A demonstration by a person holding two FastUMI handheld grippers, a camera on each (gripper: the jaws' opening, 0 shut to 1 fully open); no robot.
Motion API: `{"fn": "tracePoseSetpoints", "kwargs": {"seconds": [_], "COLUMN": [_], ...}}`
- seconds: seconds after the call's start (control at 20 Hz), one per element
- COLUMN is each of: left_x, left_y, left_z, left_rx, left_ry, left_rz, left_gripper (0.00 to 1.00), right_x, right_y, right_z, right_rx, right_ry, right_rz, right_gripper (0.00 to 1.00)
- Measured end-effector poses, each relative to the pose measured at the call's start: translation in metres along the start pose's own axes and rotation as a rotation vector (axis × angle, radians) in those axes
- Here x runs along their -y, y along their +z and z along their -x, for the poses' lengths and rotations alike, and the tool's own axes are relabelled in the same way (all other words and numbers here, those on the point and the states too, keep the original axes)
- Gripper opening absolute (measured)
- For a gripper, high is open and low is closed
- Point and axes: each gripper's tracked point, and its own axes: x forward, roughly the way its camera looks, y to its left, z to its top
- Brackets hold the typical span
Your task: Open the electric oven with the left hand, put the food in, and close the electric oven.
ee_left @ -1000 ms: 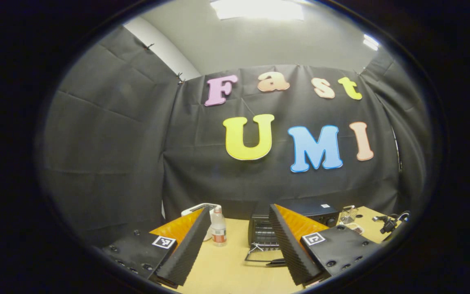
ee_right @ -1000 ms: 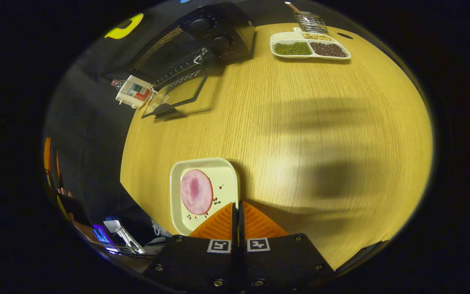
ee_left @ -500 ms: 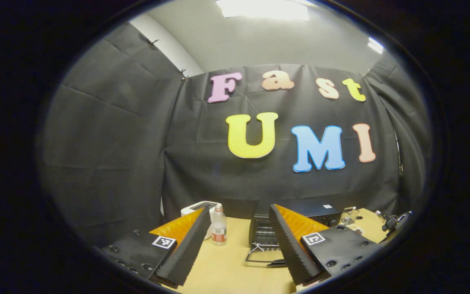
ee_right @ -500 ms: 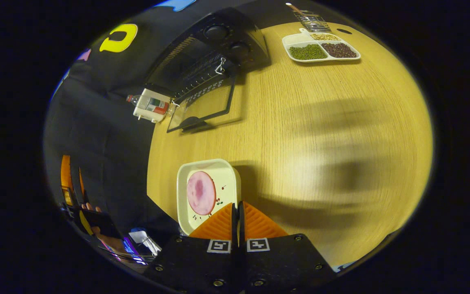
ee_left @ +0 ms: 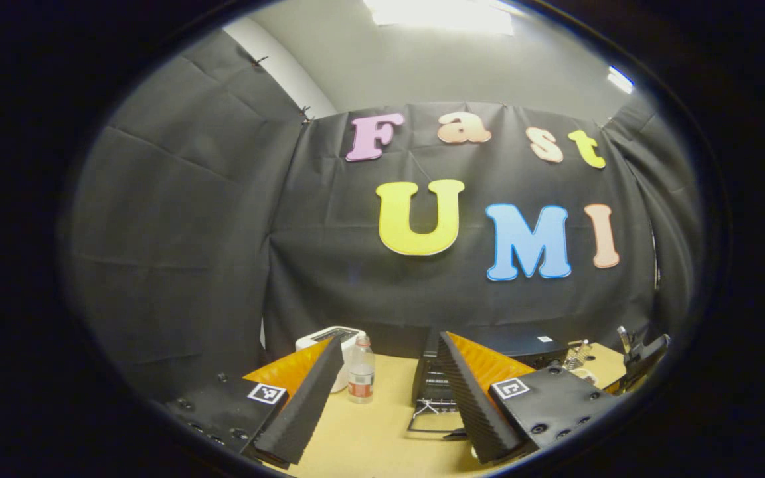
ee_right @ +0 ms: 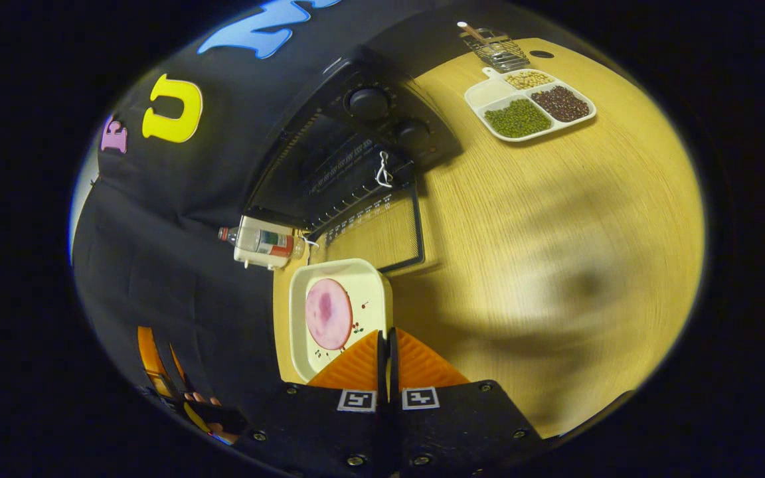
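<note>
The right gripper [ee_right: 386,345] was clamped on the rim of the square plate [ee_right: 369,287] carrying a ham slice [ee_right: 328,313], just before the electric oven [ee_right: 356,153] and its lowered door [ee_right: 382,232]. A bottle [ee_right: 259,240] lay beside the oven; a divided bean tray [ee_right: 528,109] sat farther off. The left gripper [ee_left: 389,392] was spread wide, holding nothing.

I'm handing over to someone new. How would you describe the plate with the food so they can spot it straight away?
Find the black electric oven at the back of the wooden table, its glass door folded down flat. Just in front of that door, the right gripper pinches the rim of a cream square plate. It carries one round pink slice, unlike the divided tray of beans beside the oven.
</note>
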Motion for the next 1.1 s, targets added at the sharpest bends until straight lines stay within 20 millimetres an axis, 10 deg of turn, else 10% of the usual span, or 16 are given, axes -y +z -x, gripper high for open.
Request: {"fn": "tracePoseSetpoints", "kwargs": {"seconds": [0.5, 1.1], "left_x": [-0.029, -0.058], "left_y": [-0.002, -0.006], "left_z": [-0.032, -0.039], "left_rx": [-0.003, -0.031], "left_ry": [0.0, 0.013], "left_rz": [-0.016, -0.033], "left_gripper": [0.97, 1.0], "right_x": [-0.061, -0.075], "right_y": [0.041, 0.09], "right_z": [-0.05, -0.108], "right_rx": [0.199, 0.331], "right_ry": [0.046, 0.051], "right_rz": [-0.243, -0.577], "right_gripper": [0.0, 0.0]}}
